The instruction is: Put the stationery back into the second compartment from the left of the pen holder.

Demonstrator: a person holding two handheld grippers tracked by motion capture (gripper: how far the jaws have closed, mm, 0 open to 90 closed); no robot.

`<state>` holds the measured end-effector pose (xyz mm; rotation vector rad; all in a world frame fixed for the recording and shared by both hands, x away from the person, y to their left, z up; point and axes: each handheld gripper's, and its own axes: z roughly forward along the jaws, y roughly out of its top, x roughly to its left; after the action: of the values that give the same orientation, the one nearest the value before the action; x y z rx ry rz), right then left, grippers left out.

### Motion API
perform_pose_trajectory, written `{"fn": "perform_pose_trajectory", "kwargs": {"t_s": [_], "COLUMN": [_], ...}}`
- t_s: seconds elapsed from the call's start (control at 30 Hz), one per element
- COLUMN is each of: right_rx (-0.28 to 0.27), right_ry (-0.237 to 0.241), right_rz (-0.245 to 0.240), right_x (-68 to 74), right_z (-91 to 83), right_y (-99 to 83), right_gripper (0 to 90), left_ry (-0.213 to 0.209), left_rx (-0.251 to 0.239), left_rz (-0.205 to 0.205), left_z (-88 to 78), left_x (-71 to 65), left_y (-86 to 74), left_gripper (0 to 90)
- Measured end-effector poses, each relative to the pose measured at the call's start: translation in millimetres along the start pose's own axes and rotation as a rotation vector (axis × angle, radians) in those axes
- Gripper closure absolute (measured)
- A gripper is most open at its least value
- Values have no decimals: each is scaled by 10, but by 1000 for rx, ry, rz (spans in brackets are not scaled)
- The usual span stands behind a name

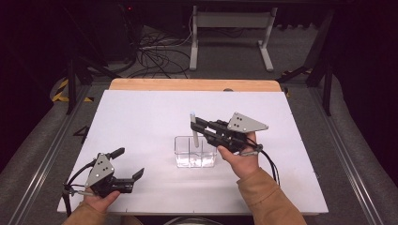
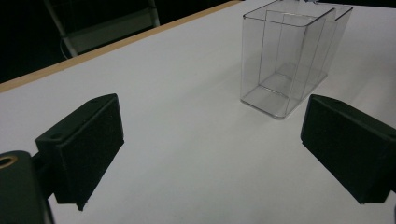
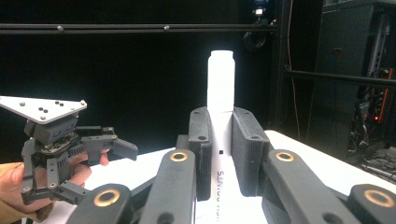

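Note:
A clear plastic container (image 1: 206,161) with inner dividers stands in the middle of the white table (image 1: 141,117). My right gripper (image 1: 194,125) is shut on a white marker (image 1: 192,117) and holds it upright over the container's left part. The marker's lower end reaches to about the rim; I cannot tell which compartment it is over. In the right gripper view the marker (image 3: 220,79) rises between the two pads (image 3: 201,149), printed text along its barrel. My left gripper (image 1: 129,162) rests open near the front left edge, and in its own view the container (image 2: 289,60) stands beyond its wide-apart jaws.
A wooden strip (image 1: 187,85) borders the table's far edge. Beyond it are a white desk frame (image 1: 232,33) and loose cables (image 1: 155,58) on the floor. Black stands (image 1: 324,70) flank the table, with metal rails along both sides.

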<state>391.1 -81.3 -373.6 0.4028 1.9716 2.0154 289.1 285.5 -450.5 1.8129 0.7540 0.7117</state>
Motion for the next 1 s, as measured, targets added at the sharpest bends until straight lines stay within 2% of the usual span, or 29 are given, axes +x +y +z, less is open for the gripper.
{"fn": "perform_pose_trajectory", "kwargs": {"t_s": [0.37, 0.6, 1.0], "right_rx": [26, 88, 165], "right_ry": [8, 2, -9], "right_rz": [14, 55, 64], "right_x": [21, 20, 10], "right_z": [69, 49, 62], "right_y": [-87, -111, -173], "right_gripper": [796, 795, 795], "left_ry": [-1, 1, -5], "left_rx": [-1, 0, 1], "left_rz": [0, 3, -1], "left_z": [-1, 3, 8], "left_x": [1, -3, 0], "left_y": [-1, 1, 0], "left_gripper": [68, 68, 68]}}
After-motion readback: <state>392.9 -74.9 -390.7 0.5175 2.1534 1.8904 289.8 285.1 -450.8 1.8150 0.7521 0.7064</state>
